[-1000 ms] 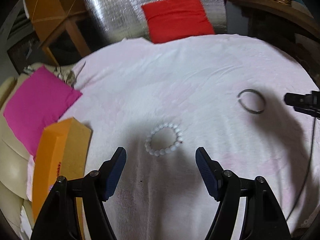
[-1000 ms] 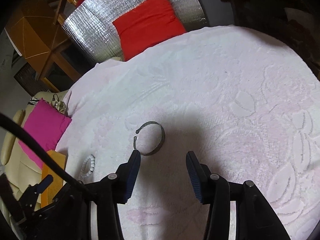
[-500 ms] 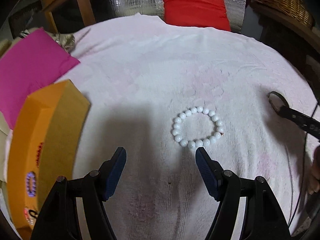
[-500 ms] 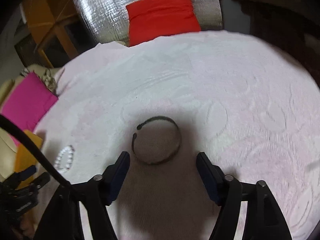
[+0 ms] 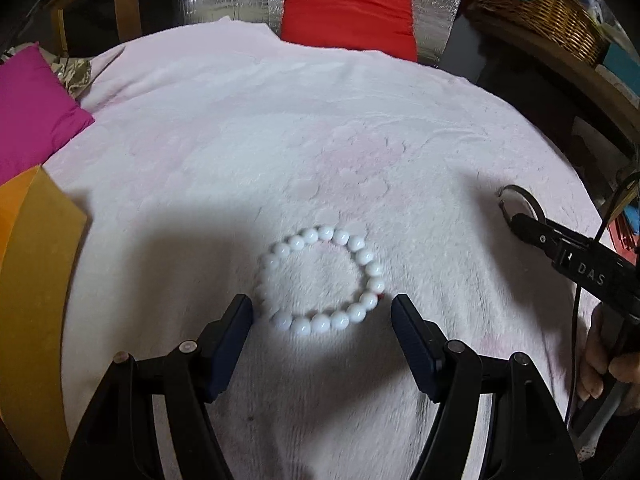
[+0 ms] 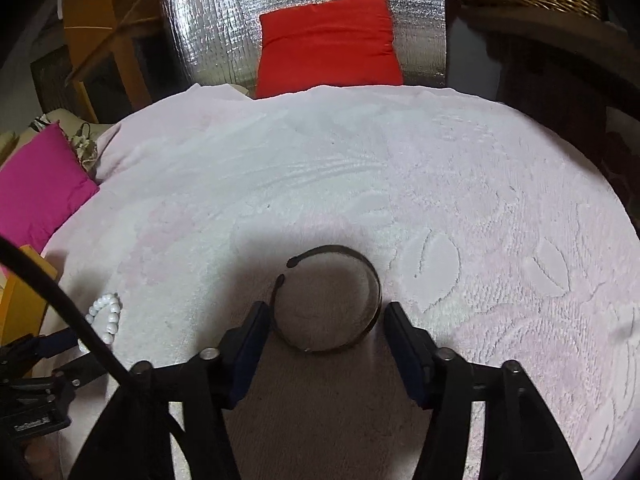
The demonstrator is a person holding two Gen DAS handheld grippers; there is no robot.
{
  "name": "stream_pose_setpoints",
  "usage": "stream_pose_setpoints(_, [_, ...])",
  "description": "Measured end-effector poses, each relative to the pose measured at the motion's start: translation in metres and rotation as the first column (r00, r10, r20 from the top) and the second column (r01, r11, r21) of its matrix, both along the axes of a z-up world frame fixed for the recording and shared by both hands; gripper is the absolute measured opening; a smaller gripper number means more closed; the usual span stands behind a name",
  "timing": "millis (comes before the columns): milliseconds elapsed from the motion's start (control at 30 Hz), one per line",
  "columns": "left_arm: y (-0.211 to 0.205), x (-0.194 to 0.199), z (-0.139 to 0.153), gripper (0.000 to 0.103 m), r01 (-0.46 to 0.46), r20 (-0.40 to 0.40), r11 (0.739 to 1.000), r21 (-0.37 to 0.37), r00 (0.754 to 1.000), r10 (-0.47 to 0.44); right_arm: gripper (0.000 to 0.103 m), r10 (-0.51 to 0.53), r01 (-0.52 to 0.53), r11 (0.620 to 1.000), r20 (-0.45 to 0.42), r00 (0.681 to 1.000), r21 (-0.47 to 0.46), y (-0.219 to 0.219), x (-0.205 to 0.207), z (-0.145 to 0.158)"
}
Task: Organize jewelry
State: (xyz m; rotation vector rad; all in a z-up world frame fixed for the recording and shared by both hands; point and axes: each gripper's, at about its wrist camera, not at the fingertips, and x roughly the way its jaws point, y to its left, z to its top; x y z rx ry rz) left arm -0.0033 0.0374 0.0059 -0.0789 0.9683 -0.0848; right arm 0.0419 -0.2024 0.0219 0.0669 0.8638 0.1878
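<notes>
My left tongs [image 5: 322, 314] gape wide, holding nothing, straddling one white bead bracelet [image 5: 322, 283] on the pink blanket [image 5: 280, 128]. Right of that bracelet, my right tongs [image 6: 324, 322] gape equally wide, empty, around one metal bangle [image 6: 328, 300].

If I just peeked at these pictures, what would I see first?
A ring of round white beads, a bracelet, lies on the pale pink fluffy blanket between the open left gripper fingers. A dark metal open bangle sits between the open right gripper fingers. Behind glows a bright red cushion.
</notes>
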Motion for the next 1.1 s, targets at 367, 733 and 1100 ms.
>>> stream_pose_setpoints(367, [-0.014,0.001,0.002,0.023,0.036,0.045,0.999,-0.001,0.998,-0.036,0.029,-0.024,0.03,0.994,-0.06,0.998,0.109,-0.03,-0.007,0.002])
stream_pose_setpoints(733, [-0.013,-0.006,0.009,0.01,0.018,0.037,0.999,-0.041,0.999,-0.017,0.067,-0.03,0.049,0.976,-0.093,0.995,0.21,-0.048,-0.015,0.009])
stream_pose_setpoints(1100, [-0.02,-0.013,0.016,0.01,0.052,0.05,0.997,-0.052,0.998,-0.049,0.071,0.015,-0.016,1.0,-0.027,1.0,-0.012,-0.001,-0.003,-0.001])
